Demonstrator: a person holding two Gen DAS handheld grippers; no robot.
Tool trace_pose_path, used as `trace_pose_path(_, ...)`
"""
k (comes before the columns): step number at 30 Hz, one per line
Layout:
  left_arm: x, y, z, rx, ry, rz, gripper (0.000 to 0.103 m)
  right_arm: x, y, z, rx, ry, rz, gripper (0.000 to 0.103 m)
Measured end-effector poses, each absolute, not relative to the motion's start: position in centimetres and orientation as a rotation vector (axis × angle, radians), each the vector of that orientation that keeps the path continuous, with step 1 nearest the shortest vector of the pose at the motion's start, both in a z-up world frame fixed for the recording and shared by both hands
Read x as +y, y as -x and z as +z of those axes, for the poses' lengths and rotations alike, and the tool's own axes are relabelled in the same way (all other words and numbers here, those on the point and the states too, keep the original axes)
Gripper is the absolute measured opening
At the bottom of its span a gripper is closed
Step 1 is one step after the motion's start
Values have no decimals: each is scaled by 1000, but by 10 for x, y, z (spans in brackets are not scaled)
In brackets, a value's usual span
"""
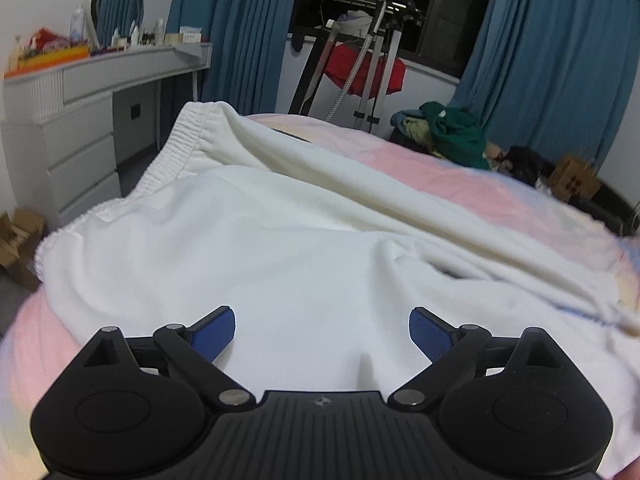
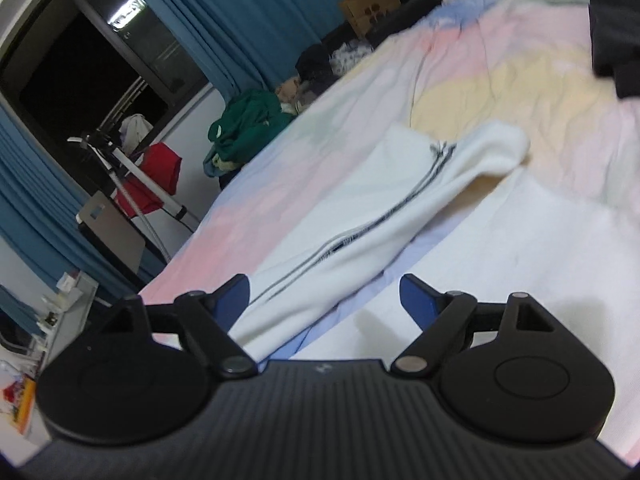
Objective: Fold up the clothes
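White trousers [image 1: 280,216] are lying spread across a pastel bed [image 1: 460,176], filling the middle of the left wrist frame, with the elastic waistband [image 1: 176,148] bunching at upper left near the bed's edge. The left claw [image 1: 322,332] is hovering wide open over the seat of the garment, its blue pads [image 1: 214,332] gripping nothing. The right claw [image 2: 324,300] is likewise gaping, empty, above the point where the two legs part.

The risk appears to be in the pick: closing on this loose, rumpled cloth could catch only the top layer, or drag in the sheet beneath, leaving the fold crooked. The waistband is sitting close to the mattress edge, so a careless pull could likely slide the trousers toward the floor.

The left view alone is showing the waistband, the grey dresser [image 1: 80,148] at left and the drying rack [image 1: 360,60] by the window. The right view alone is showing the striped leg [image 2: 400,200] running up to its cuff at centre, a strip of sheet between the legs, and a dark garment [image 2: 616,32] lying at upper right, well apart from the trousers.
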State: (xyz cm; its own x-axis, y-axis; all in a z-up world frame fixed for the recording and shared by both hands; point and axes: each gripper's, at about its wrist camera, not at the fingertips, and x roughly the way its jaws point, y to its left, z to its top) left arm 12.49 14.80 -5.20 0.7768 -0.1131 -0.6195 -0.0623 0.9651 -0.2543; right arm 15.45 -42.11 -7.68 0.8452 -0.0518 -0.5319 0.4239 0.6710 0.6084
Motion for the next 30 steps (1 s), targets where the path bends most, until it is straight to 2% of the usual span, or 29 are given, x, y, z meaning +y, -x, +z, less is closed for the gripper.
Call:
trace_pose_path(6,154,-143,-46,690,406,-65,95,-451,-164,-117,539,-1006,-315,78)
trace_pose_path(15,155,-291,-87,796,694,-77,92,-511,-216,-155,496,-1146,-428,66)
trace_pose_path(18,156,-332,-108,831,770,-70,88,-524,-244,-164,525,-1122,-479,57)
trace_pose_path(19,158,-340,-114,830,788,-70,85,-528,-253,-166,543,-1103,-503,46)
trace_pose_path(20,160,-347,-120,826,806,-64,79,-531,-261,-167,558,-1082,-525,28)
trace_pose_path(22,166,-354,-126,823,833,-64,63,-536,-273,-165,573,-1044,-550,16)
trace_pose_path(24,176,-358,-128,832,876,-67,45,-537,-282,-156,555,-1017,-541,14)
trace_pose_path(25,181,-360,-130,837,900,-68,40,-536,-288,-148,546,-997,-537,13)
trace_pose_path(27,191,-362,-128,829,934,-92,12,-534,-298,-129,506,-974,-506,12)
trace_pose_path(30,202,-360,-121,787,945,-120,5,-529,-309,-90,395,-945,-422,12)
